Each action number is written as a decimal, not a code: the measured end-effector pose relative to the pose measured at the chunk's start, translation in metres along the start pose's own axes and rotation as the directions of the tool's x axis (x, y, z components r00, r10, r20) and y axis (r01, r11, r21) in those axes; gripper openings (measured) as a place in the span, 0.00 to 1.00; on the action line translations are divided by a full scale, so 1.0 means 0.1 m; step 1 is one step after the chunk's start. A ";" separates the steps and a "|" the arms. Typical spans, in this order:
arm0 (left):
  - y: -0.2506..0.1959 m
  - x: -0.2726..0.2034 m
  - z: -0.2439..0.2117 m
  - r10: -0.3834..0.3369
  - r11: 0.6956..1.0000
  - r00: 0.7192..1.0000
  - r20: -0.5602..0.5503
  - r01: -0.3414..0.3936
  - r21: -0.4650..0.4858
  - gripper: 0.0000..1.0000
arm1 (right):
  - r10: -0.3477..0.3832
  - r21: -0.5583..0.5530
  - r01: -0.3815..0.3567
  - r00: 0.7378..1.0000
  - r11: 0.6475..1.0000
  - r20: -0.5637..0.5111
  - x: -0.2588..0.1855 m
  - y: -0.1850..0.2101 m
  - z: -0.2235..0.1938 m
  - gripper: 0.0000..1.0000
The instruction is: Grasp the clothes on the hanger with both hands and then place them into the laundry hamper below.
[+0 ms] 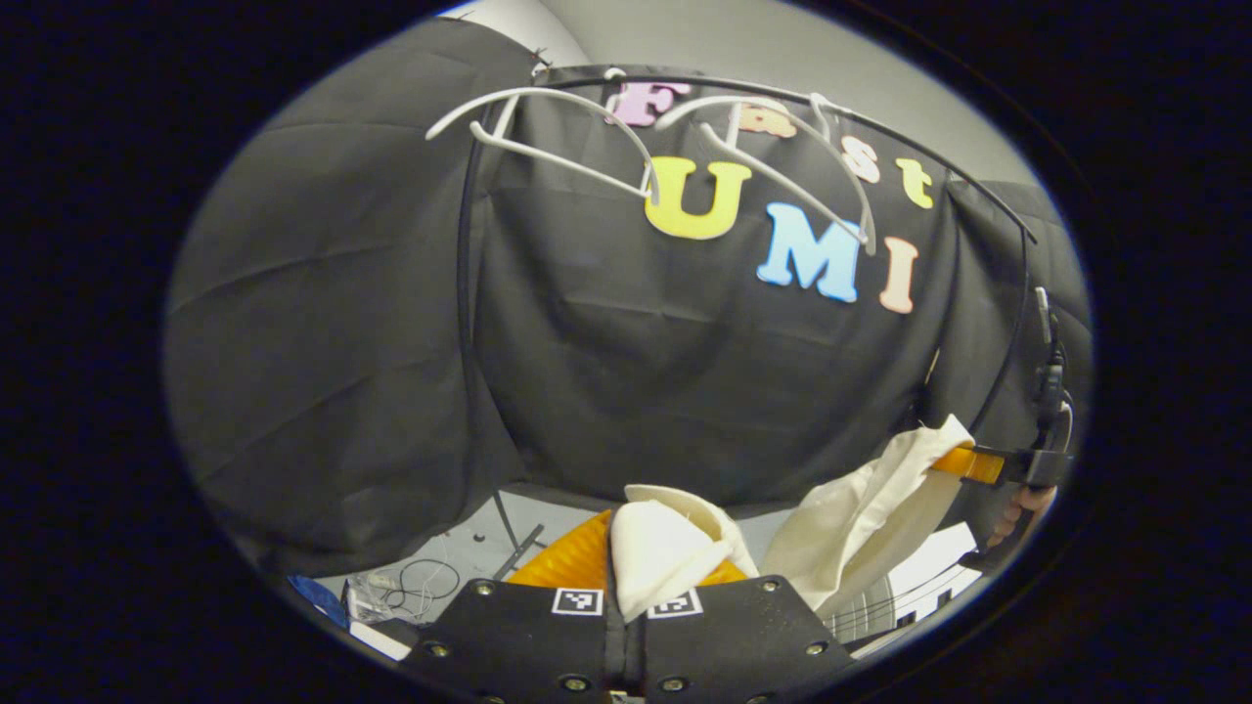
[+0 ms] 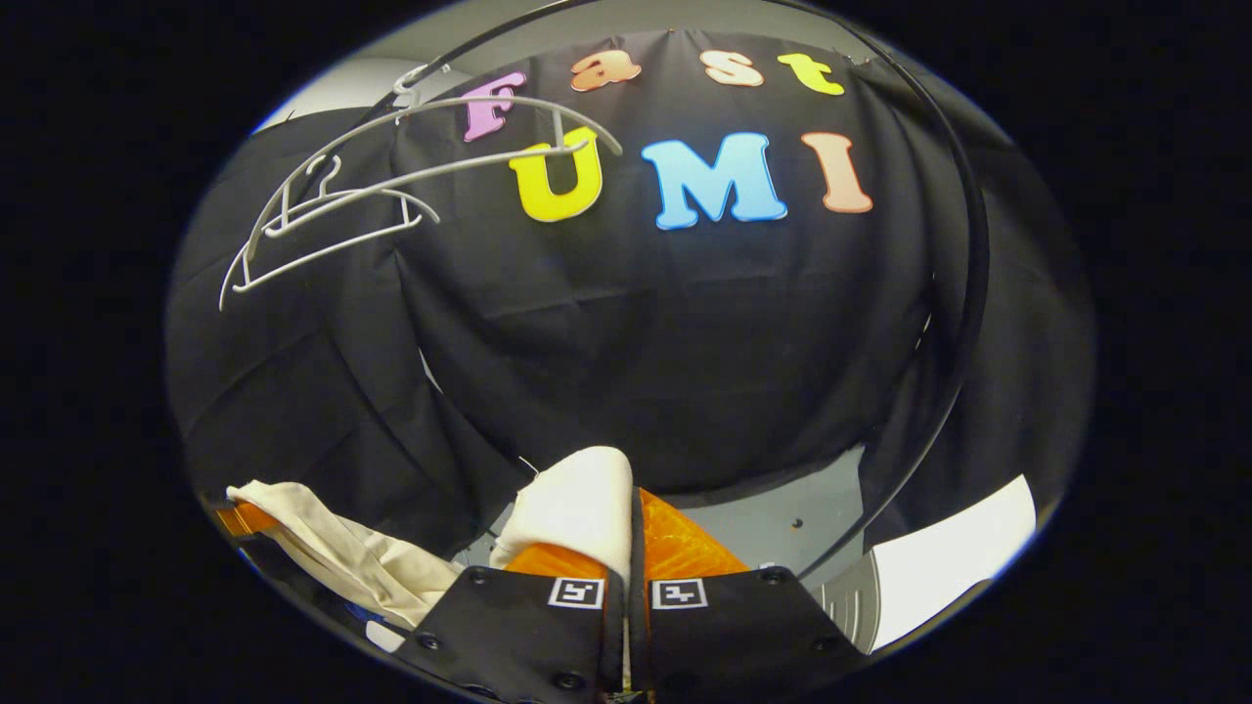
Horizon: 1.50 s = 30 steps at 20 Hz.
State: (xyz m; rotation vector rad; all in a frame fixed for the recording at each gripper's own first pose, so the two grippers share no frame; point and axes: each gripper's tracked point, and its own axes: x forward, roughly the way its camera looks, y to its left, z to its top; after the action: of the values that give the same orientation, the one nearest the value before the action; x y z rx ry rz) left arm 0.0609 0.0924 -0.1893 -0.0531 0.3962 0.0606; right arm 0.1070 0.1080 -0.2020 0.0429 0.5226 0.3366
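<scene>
My left gripper has its two fingers drawn together on a fold of the cream garment; the cloth bunches up just ahead of my fingertips and spills over the right finger. From there the same garment runs off to the right and ahead of these jaws, where it hangs as a long drape up to my other gripper, seen far off with a hand behind it. High above and ahead of the left jaws two white hangers hang bare on the black rail. Below the left jaws and to their left lies grey floor with a loose cable. To the lower right of them I see a pale, ribbed edge, which I cannot identify.

My right gripper is likewise clamped on cloth: a rounded lump of the cream garment stands up between and over the fingers, mostly on the left one. To the left of these jaws the garment stretches away low towards my left gripper at the edge of the view. The hangers are far up and to the left of the right jaws, empty. To the lower right of these jaws is a white surface; I cannot tell whether it is the hamper.
</scene>
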 end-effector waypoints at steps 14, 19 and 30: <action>0.06 0.71 -0.94 -0.024 0.995 0.972 -0.232 0.047 0.093 0.02 | -0.044 -0.023 0.039 0.955 0.999 -0.294 0.27 0.54 -1.21 0.05; 0.03 0.72 -1.04 -0.051 0.993 0.963 -0.264 0.078 0.093 0.06 | -0.056 -0.011 0.056 0.942 0.998 -0.332 0.24 0.63 -1.38 0.07; 0.20 0.60 -1.13 -0.001 0.992 0.962 -0.272 0.034 0.119 0.97 | 0.120 0.104 -0.082 0.888 0.991 -0.444 0.05 0.87 -1.65 0.99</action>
State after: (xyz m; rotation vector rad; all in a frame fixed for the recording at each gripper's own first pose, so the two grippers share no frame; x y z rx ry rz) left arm 0.0720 0.1078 -0.3173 0.0575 0.6738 0.0110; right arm 0.0026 0.1840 -0.3367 0.0729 0.9987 0.4299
